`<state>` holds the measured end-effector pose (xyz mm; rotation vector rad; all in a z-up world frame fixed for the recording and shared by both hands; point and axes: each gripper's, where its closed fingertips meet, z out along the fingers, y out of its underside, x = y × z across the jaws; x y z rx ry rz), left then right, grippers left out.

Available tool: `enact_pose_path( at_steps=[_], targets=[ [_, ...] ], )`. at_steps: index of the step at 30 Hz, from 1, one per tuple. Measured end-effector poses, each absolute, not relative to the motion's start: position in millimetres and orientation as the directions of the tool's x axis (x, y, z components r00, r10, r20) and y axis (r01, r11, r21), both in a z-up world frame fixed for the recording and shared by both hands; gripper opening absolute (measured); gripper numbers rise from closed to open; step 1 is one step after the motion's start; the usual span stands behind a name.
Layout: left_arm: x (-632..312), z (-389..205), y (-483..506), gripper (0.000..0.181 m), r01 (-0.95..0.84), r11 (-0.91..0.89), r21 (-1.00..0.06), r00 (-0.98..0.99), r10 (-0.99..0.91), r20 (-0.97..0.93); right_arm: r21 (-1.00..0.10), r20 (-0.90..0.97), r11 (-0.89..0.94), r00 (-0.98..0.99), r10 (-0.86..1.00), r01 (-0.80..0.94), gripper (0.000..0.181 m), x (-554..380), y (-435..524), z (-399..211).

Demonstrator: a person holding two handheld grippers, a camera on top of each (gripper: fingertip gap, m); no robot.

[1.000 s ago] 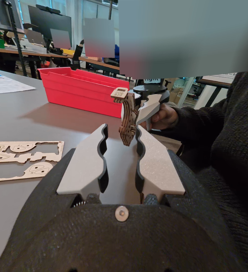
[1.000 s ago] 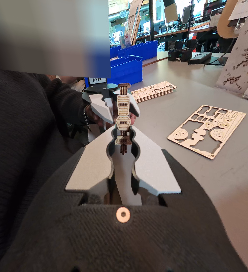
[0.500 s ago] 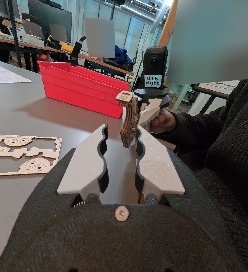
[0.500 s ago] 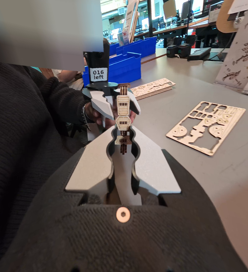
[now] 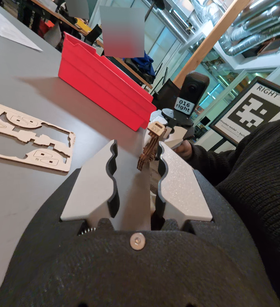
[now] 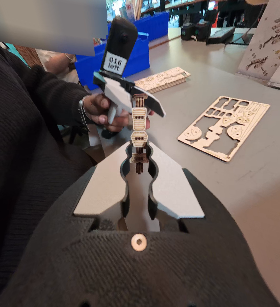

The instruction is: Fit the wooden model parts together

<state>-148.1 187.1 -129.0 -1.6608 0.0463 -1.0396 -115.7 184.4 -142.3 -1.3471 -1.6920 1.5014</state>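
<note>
The right gripper (image 6: 138, 155) pinches the light, brittle-looking wooden assembly (image 6: 139, 126) by its lower end, best gripped on its layered spine, while the left gripper (image 5: 136, 156) gapes empty beside it.

- You see a white label (image 5: 184, 106) on the black camera (image 5: 194, 86), centre right, left wrist view.
- A framed sign (image 5: 255, 113) bears lettering and a square code, right edge.
- Another camera label (image 6: 115, 64) sits upper centre, right wrist view.
- Marks on the wooden parts sheet (image 5: 59, 166) are too small to read.
</note>
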Motion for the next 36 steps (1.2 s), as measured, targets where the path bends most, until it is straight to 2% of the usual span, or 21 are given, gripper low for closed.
enact_pose_path(
  at_steps=[4, 10, 16, 25, 36],
  targets=[
    [-156, -135, 190, 0.046, 0.515, -0.414, -0.751, 0.587, -0.468, 0.661, -0.903, -0.157, -0.005, -0.319, 0.935, 0.429, 0.015, -116, 195, -160],
    [-154, -138, 187, 0.046, 0.539, -0.456, -0.708, 0.537, -0.461, 0.706, -0.805, 0.072, 0.184, -0.215, 0.974, 0.564, 0.015, -111, 227, -181],
    [-156, -112, 175, 0.051, 0.588, -0.352, -0.729, 0.472, -0.582, 0.662, -0.800, 0.071, 0.201, -0.243, 0.968, 0.566, 0.015, -119, 222, -185],
    [-172, -121, 186, 0.055, 0.653, -0.393, -0.647, 0.430, -0.512, 0.744, -0.825, 0.038, 0.176, -0.259, 0.965, 0.536, 0.015, -120, 219, -183],
    [-171, -125, 188, 0.054, 0.651, -0.412, -0.638, 0.427, -0.496, 0.756, -0.833, 0.045, 0.188, -0.275, 0.961, 0.521, 0.015, -120, 216, -181]
  ],
)
